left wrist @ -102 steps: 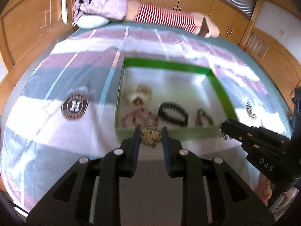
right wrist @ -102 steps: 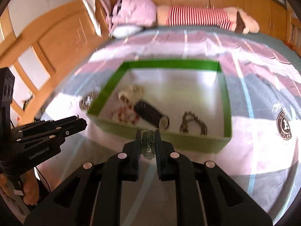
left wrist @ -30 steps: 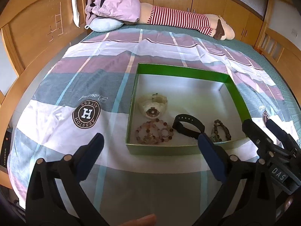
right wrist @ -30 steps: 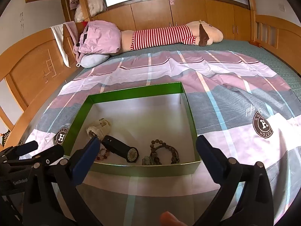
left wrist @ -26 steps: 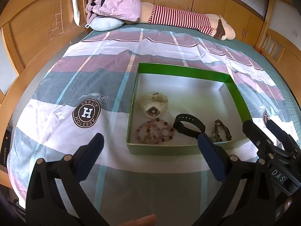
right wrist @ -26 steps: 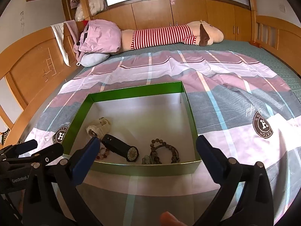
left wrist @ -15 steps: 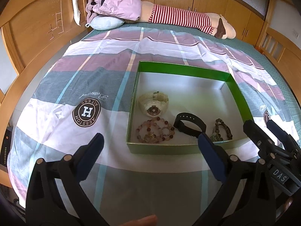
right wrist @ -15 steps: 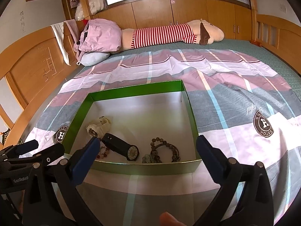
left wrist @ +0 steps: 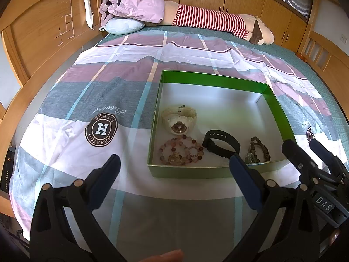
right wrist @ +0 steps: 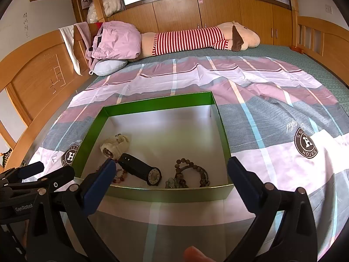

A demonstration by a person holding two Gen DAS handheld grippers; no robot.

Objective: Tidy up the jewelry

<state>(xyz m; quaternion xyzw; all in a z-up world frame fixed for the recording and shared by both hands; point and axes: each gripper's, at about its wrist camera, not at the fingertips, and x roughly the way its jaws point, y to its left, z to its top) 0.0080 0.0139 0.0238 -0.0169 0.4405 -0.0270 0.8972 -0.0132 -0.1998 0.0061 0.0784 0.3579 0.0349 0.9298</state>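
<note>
Left wrist view: left gripper (left wrist: 174, 161) wide open, holding nothing, low centre of frame, hanging short of the green box (left wrist: 209, 77) on the striped bedsheet (left wrist: 65, 152). Right gripper (right wrist: 170, 164) also spread wide and empty. Jewelry all sits along the near wall of box: white watch (left wrist: 179, 122) at centre, pink bead bracelet (left wrist: 181, 150) just below it, black watch (left wrist: 220, 143) to its right, dark bead bracelet (left wrist: 258, 150) further right. No loose pieces visible on sheet, so task looks about done. Risks: reaching back in could drag beads together and tangle them, pieces lie close; a finger catching the thin cardboard wall could tip or slide the box on soft bedding; near wall hides part of the pieces in right wrist view
</note>
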